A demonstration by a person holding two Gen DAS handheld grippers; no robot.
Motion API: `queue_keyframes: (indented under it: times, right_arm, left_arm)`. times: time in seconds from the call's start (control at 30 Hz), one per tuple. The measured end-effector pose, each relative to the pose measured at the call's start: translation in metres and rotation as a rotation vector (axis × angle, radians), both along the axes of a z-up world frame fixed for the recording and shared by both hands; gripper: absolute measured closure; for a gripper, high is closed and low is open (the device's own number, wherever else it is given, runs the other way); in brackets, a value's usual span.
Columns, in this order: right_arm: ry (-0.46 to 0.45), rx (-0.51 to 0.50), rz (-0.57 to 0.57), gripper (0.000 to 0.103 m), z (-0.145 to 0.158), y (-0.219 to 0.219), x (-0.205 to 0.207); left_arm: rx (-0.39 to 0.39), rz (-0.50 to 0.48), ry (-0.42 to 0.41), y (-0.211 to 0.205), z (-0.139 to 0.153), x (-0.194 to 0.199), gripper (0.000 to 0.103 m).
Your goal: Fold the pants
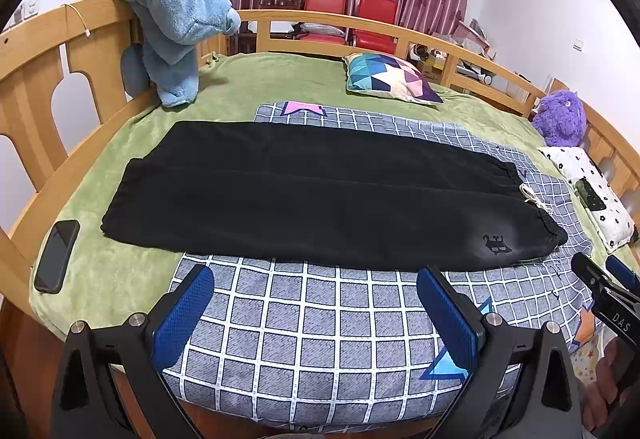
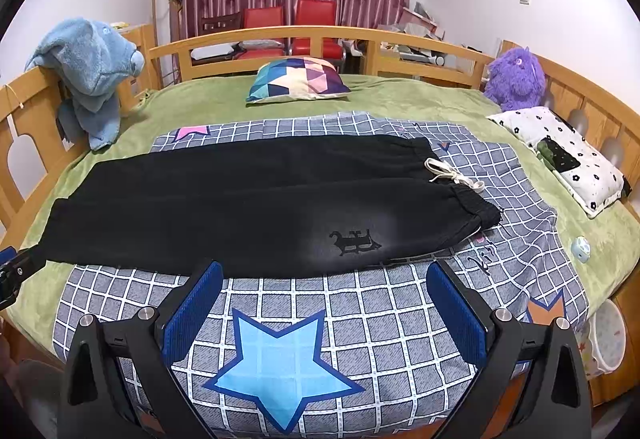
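Both my grippers, left gripper [image 1: 314, 313] and right gripper [image 2: 324, 309], hover spread wide, empty, short of the black pants [image 1: 320, 195] flat across the checked quilt [image 1: 320, 339]; leg hems blur together.

The room is lit evenly from above, and only soft shadows are seen. Both pictures are bent round by the lens, so the bed rail [image 1: 320, 19] is curved and black corners are left. A pale shine is seen on the black pants [image 2: 256, 199]. The nearest parts are shown slightly blurred.
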State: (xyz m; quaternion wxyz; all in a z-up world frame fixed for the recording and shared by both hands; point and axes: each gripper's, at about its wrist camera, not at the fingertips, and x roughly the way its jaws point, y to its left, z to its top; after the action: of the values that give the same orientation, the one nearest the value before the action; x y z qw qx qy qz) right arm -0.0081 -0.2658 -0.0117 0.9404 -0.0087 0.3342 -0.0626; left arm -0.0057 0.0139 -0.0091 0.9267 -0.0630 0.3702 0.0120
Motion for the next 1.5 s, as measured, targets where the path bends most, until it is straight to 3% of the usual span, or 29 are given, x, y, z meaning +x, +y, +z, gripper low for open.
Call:
queue_keyframes:
  times: [1.0,1.3,1.4,1.5]
  right_arm:
    - [0.007,0.015,0.003,0.003,-0.004,-0.002,-0.002]
    - [0.032,0.070,0.037,0.003,0.001,-0.008,0.007]
    - [0.004,0.086,0.046,0.003,0.006,-0.011,0.010]
    - [-0.042,0.039,0.035,0.003,0.011,-0.016,0.012]
  left_arm:
    - [-0.015,-0.007,0.010,-0.002,-0.003,-0.004,0.001]
    - [-0.164,-0.064,0.019,0.014,-0.001,0.013,0.000]
    - [-0.113,-0.030,-0.003,0.025,0.002,0.023,0.000]
    - [-0.056,0.014,-0.006,0.039,0.001,0.031,0.000]
